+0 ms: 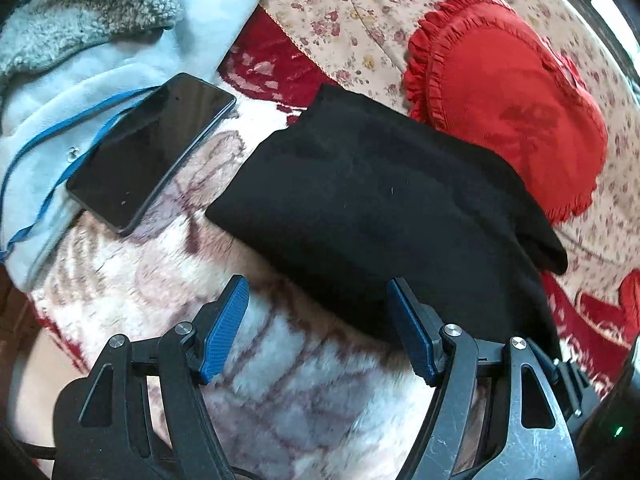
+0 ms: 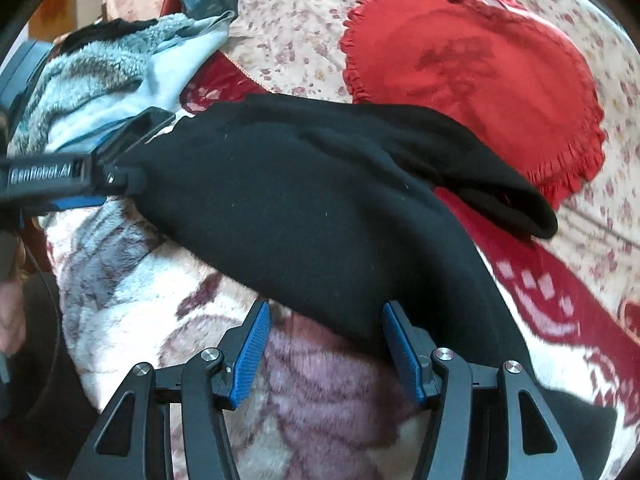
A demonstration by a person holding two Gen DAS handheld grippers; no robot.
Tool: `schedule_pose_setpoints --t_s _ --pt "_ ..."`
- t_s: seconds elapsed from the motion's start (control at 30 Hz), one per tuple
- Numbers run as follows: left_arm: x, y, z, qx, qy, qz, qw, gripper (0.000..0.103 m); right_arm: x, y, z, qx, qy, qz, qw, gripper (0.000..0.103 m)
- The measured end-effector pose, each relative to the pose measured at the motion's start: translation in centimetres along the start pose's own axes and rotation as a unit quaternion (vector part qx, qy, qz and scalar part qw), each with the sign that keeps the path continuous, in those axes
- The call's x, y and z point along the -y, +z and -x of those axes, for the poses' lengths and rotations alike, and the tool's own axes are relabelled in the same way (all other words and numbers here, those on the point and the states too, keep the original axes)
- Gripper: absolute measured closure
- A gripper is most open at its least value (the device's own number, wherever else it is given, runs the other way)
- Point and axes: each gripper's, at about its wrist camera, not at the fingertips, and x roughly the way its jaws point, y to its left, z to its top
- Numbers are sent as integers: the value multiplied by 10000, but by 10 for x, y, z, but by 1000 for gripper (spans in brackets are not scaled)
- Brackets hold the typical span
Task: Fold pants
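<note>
Nearest each lens is a gripper with blue ribbed pads. The left gripper [image 1: 316, 300] has its jaws spread wide and empty, one pad over the plush blanket [image 1: 280, 392], the other over the near hem of the black pants [image 1: 380, 200]. The right gripper [image 2: 326, 324] is likewise spread and holds nothing, its jaws straddling the same near edge further along.

The pants lie in a partly folded bundle across the middle of the blanket, the far end resting against the red heart-shaped cushion [image 1: 516, 108] (one loose cuff overhangs toward the blanket's right edge).

Recommended procedure, as judged from this state:
1. Lower both grippers until the near hem sits between the pads.
2. Pinch all layers together, not the top layer alone.
3. Lift evenly and carry the edge across.

Keep the left gripper off the phone [image 1: 152, 148] near the blanket's left edge.
</note>
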Motion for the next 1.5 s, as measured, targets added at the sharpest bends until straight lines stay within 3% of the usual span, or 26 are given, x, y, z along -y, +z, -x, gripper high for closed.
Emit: schedule_pose_setpoints --t_s 0.1,0.23,0.27,0.33,0.43,0.5,0.73,0.97,1.1,1.23,1.4,1.47,1.5 --pt "3 8 -10 -42 -87 68 9999 31 0 5 -6 119 -44 44 9999 47" --pt "7 19 -23 -68 -167 164 9997 34 6 11 -9 292 176 -118 9993 63" --pt "8 21 -25 -34 -175 173 9997 40 8 13 -9 353 287 -192 9988 66" --pt "10 22 -26 -7 -103 89 9999 84 9 14 -9 390 428 -277 9979 77" --pt "11 24 -18 7 -208 -23 9998 89 8 17 -7 347 633 -377 9967 89" --pt "10 24 -5 103 -244 -110 9996 90 7 18 0 340 852 -448 9948 96" --pt "-13 14 56 436 -119 -436 9980 91 -18 18 37 355 1446 -445 9879 97" --pt "-51 -6 39 -2 383 -233 9990 91 -66 4 31 -46 1768 -117 9842 97" --pt "-51 -13 41 -43 485 -289 9984 91 -62 -4 13 -346 1846 -368 9815 94" --pt "-40 -13 70 191 576 -427 9972 91 -41 -6 37 -413 2103 -589 9750 94" --pt "-26 -14 104 580 632 -723 9937 91 10 -32 82 -170 1655 -937 9816 92" --pt "-15 -17 109 610 558 -887 9926 85 34 -43 94 -153 1283 -1104 9854 92" --pt "-8 -18 109 596 477 -960 9924 77 48 -49 100 -145 1061 -1218 9868 91"
